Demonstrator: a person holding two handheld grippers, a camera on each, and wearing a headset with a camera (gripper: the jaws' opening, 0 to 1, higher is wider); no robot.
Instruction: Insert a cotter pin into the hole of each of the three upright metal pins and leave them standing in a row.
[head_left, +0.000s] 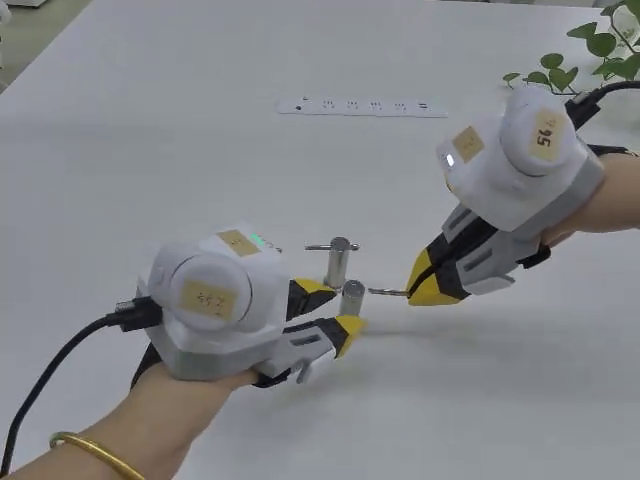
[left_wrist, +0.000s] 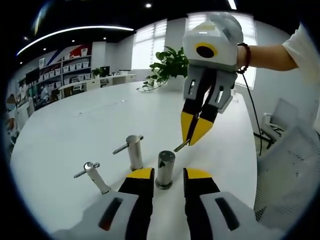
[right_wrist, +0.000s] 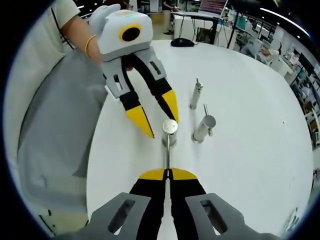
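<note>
Three upright metal pins stand on the white table (head_left: 180, 130). In the left gripper view the two left pins (left_wrist: 134, 151) (left_wrist: 96, 176) each carry a cotter pin. The third metal pin (left_wrist: 165, 169) (head_left: 352, 295) (right_wrist: 170, 130) stands bare between the open jaws of my left gripper (left_wrist: 169, 175) (head_left: 333, 306), which do not visibly touch it. My right gripper (head_left: 415, 290) (right_wrist: 168, 172) is shut on a cotter pin (head_left: 386, 292) (right_wrist: 167, 152) (left_wrist: 181, 146). The cotter pin's free end points at the bare pin's top and nearly touches it.
A white power strip (head_left: 362, 106) lies far back on the table. Green plant leaves (head_left: 600, 50) hang in at the back right corner. A black cable (head_left: 50, 370) trails from my left gripper toward the near left edge.
</note>
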